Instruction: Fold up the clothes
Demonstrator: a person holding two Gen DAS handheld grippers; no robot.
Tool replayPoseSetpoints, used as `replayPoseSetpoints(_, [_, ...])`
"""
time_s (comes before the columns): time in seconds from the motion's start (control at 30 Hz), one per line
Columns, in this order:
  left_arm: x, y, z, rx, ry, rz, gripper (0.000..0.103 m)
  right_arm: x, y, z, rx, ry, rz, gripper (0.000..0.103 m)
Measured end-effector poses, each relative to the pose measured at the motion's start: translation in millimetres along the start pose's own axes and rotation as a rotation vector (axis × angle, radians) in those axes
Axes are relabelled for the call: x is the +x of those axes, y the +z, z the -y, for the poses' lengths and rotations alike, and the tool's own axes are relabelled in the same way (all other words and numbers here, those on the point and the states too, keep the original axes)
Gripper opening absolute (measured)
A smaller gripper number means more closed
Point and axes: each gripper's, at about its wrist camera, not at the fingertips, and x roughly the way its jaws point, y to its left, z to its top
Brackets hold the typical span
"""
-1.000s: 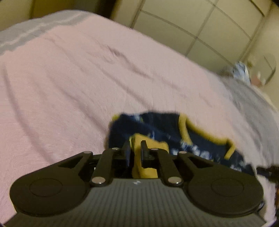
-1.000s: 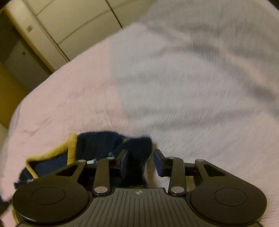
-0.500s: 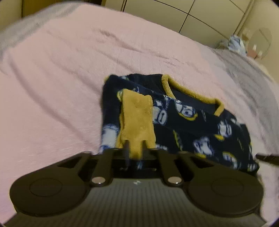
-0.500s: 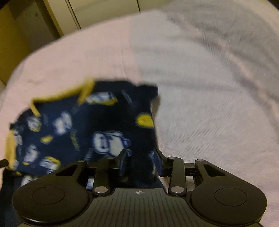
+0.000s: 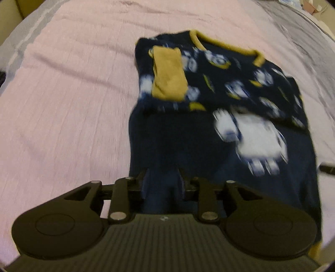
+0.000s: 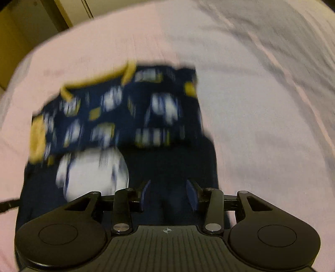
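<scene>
Home bedroom: pink bedspread [image 5: 73, 94] over bed, cupboard doors [image 6: 69, 12] behind

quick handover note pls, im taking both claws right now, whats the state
Left claw: fingers spread, dark fabric of the navy printed top between them at its near edge; whether it grips is unclear.
Right claw: fingers apart over the same near edge, no firm pinch visible.
The top lies on the pink bedspread, yellow collar at the far end, a yellow cuff folded onto the chest.
Done: at least that sleeve looks folded in.
Left: probably bring the near hem up toward the collar, then flatten. Both views are blurred.
</scene>
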Motion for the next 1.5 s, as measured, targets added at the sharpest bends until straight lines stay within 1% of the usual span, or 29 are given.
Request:
replayPoseSetpoints(0.07, [-24, -11, 3, 0.015, -0.001, -0.011, 0.027, -19, -29, -10, 0.017, -0.032, -0.057, 0.042])
replayPoseSetpoints(0.17, [-59, -28, 9, 0.037, -0.002, -0.028, 0.028, -48, -62, -25, 0.047, 0.0, -0.102, 0.042])
replayPoseSetpoints(0.27, [-94, -45, 14, 0.059, -0.004, -0.044, 0.029, -85, -75, -44, -0.002, -0.009, -0.063, 0.042])
replayPoseSetpoints(0.33, [-112, -48, 19, 0.097, -0.004, -0.023, 0.029, -108, -78, -55, -0.062, -0.036, -0.005, 0.042])
replayPoseSetpoints(0.4, [-127, -50, 22, 0.11, -0.004, 0.003, 0.029, -131, -80, -67, -0.124, -0.066, 0.057, 0.043])
replayPoseSetpoints(0.43, [-135, -51, 24, 0.116, -0.004, 0.017, 0.03, -138, -81, -69, -0.141, -0.067, 0.074, 0.044])
replayPoseSetpoints(0.47, [-140, -51, 25, 0.113, 0.001, 0.028, 0.03, -142, -82, -70, -0.15, -0.063, 0.078, 0.046])
replayPoseSetpoints(0.53, [-147, -53, 27, 0.103, 0.004, 0.043, 0.031, -143, -88, -69, -0.15, -0.062, 0.066, 0.047])
replayPoseSetpoints(0.67, [-155, -65, 30, 0.085, 0.028, 0.047, 0.032, -141, -100, -61, -0.154, -0.06, 0.033, 0.047])
replayPoseSetpoints(0.77, [-158, -81, 37, 0.072, 0.062, 0.036, 0.032, -147, -110, -52, -0.181, -0.052, 0.029, 0.047])
replayPoseSetpoints(0.87, [-164, -100, 50, 0.052, 0.08, 0.033, 0.032, -157, -121, -38, -0.196, -0.047, 0.032, 0.047])
replayPoseSetpoints(1.1, [-196, -151, 97, 0.025, 0.074, 0.067, 0.033, -186, -149, -4, -0.238, -0.045, 0.047, 0.047])
replayPoseSetpoints(1.2, [-208, -173, 109, 0.012, 0.077, 0.077, 0.033, -198, -164, 9, -0.258, -0.033, 0.055, 0.047])
replayPoseSetpoints(1.33, [-219, -200, 118, -0.013, 0.087, 0.089, 0.033, -209, -182, 21, -0.273, -0.02, 0.048, 0.047])
replayPoseSetpoints(1.5, [-236, -226, 116, -0.045, 0.105, 0.107, 0.035, -222, -199, 24, -0.289, 0.005, 0.051, 0.047])
